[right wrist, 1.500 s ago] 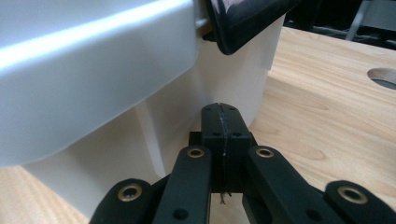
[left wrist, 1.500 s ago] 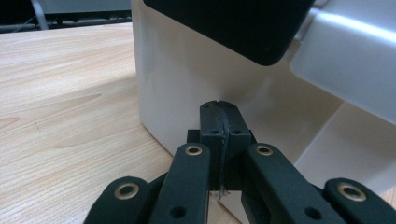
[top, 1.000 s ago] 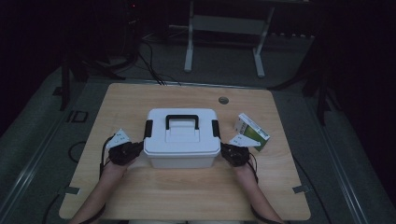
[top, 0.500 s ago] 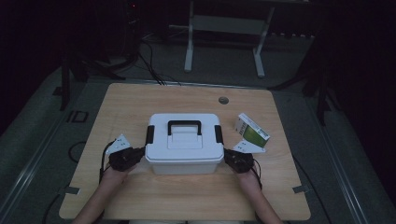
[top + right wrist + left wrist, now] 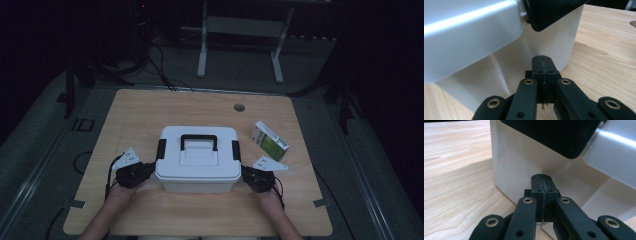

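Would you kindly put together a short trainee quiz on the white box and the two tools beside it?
1. True or false: the left tool has its jaws pressed shut against the side of the white box.
2. What lies on the table to the right of the box? A) a cup B) a green and white carton C) a plate
3. Fill in: the handle on the box lid is ____ in colour.

Key: 1 true. 2 B, the green and white carton. 3 black. The right tool is likewise shut at the opposite side.
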Action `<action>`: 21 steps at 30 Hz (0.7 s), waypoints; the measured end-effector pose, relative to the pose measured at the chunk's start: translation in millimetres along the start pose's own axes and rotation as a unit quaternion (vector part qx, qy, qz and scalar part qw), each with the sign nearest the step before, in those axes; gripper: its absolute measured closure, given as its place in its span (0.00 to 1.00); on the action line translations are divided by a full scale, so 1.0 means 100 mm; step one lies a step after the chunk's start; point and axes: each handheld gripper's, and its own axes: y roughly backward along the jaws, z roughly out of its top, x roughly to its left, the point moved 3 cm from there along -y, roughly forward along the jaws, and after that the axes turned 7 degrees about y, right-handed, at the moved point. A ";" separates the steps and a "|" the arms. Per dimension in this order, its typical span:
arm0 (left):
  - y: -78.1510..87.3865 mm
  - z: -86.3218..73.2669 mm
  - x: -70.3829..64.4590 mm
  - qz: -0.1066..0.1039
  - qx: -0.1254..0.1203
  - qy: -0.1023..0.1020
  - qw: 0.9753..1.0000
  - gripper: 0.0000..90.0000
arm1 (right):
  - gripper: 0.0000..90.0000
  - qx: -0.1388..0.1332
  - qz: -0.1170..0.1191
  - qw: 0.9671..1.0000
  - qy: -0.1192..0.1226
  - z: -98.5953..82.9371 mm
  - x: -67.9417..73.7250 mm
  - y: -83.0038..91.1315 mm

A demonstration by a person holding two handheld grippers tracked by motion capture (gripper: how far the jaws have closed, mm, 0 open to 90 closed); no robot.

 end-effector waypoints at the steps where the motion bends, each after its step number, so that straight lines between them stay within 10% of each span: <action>1: 0.00 0.00 0.00 0.000 0.000 0.000 1.000 1.00 | 1.00 0.000 0.000 1.000 0.000 0.00 0.00 0.00; 16: 0.14 -0.12 0.18 0.012 0.031 0.011 0.999 0.84 | 0.87 -0.003 -0.013 1.000 0.012 -0.08 -0.10 0.09; 21: 0.29 -0.17 0.27 0.021 0.056 0.015 0.998 0.53 | 0.48 0.002 -0.018 1.000 0.014 -0.17 -0.17 0.18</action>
